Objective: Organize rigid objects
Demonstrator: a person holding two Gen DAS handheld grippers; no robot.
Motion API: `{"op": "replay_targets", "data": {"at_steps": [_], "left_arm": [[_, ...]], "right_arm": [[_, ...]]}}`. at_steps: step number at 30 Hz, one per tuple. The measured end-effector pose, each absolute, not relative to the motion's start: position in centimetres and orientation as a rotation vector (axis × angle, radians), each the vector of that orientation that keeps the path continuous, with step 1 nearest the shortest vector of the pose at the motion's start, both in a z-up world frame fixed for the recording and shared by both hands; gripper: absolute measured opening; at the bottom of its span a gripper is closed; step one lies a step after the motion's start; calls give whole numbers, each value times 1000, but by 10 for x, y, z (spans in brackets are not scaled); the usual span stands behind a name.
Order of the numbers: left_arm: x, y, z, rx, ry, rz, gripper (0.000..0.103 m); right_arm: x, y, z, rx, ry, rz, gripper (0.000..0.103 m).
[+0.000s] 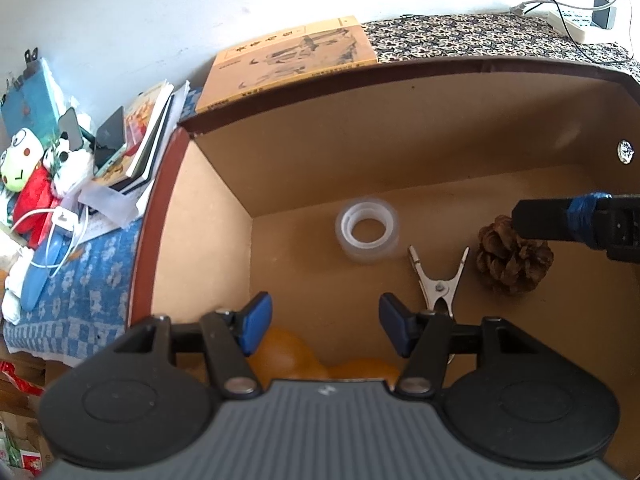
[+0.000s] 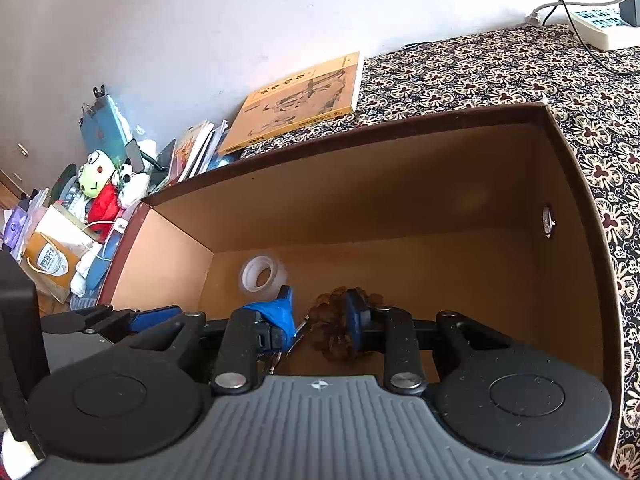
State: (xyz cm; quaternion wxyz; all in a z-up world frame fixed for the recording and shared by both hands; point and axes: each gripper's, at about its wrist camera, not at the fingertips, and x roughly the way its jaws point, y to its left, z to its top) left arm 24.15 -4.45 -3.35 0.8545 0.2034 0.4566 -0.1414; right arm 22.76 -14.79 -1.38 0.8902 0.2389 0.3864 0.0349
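Judging by the right wrist view, my right gripper has its fingers narrowed around the pine cone low inside the cardboard box; whether they press it or have just let go I cannot tell. My left gripper hangs with fingers half open, holding nothing, above the box floor. Already inside lie the tape roll, the metal clip and something orange beneath my left fingers. The book lies outside on the patterned cloth.

Nothing fully legible. Yellow book cover has large dark characters along its top edge, too blurred to read. Orange-white carton carries printed characters, also unreadable.
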Motion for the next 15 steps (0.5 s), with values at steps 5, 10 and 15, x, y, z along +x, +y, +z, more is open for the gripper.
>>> {"op": "replay_targets", "data": {"at_steps": [5, 10, 15], "left_arm": [[241, -45, -34, 431, 956, -288, 61], [241, -46, -34, 429, 953, -280, 62], [241, -47, -35, 441, 962, -284, 63]], "right_arm": [[232, -148, -15, 495, 820, 85, 10], [233, -147, -16, 499, 832, 65, 10], [232, -147, -16, 498, 835, 51, 11]]}}
